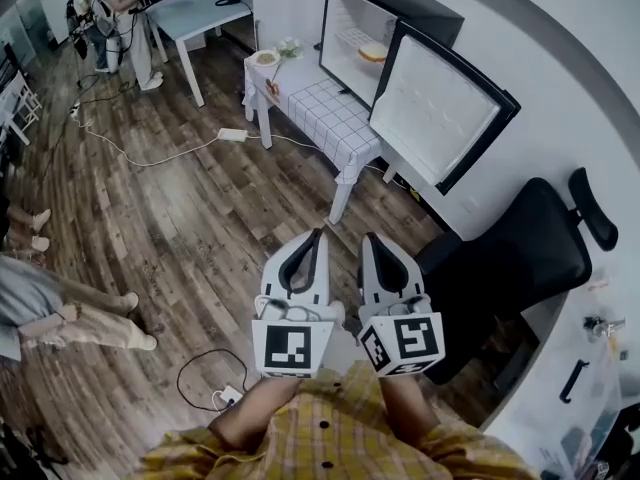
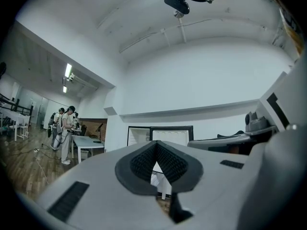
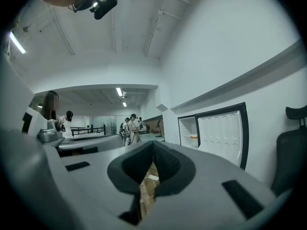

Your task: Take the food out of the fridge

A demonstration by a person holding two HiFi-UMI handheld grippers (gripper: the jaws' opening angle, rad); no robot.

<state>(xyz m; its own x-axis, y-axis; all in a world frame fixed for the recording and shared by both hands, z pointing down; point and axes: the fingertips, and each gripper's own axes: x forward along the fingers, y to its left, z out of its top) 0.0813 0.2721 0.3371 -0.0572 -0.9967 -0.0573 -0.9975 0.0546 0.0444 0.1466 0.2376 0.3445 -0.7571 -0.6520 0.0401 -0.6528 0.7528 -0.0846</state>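
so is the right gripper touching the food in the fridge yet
Apart. The head view shows the right gripper over the floor, well short of the open fridge, where the food sits inside.

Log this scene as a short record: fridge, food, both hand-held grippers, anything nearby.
fridge: on the cloth-covered table, door open
food: inside the fridge, not yet taken
left hand-held gripper: shut, empty, well short of the fridge
right hand-held gripper: shut, empty, beside the left one
nearby: black office chair to the right
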